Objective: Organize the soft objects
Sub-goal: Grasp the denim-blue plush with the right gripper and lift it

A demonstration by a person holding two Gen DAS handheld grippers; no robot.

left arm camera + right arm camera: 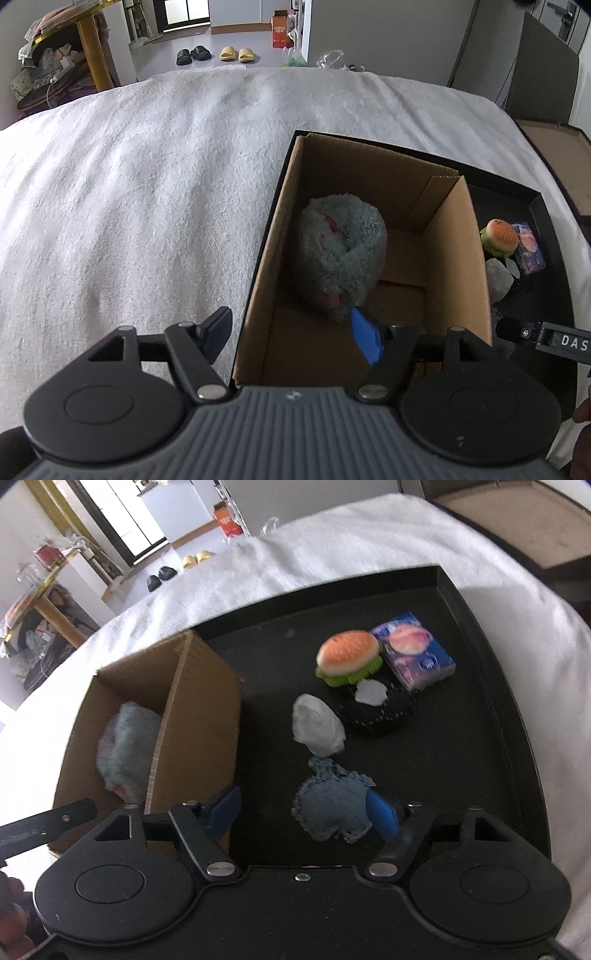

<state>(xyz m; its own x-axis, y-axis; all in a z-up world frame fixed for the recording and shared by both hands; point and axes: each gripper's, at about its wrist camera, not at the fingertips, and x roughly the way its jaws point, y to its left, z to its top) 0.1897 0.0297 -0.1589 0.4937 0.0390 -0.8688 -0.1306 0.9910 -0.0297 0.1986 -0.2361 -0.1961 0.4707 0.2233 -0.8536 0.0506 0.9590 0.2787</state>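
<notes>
Denim patch (334, 808) lies on black tray (491, 709) between wide-open, empty right gripper (306, 808) pads. Left gripper (291, 338), open and empty, hangs over cardboard box (258, 280) holding grey plush (341, 254). Risk: your pads skid over thin fabric, or snag tray floor.

Fuzzy grey plush (341, 254), matt corrugated cardboard box (458, 258), rough white terry towel (147, 177), smooth black tray (480, 738), frayed denim patch (332, 805).
</notes>
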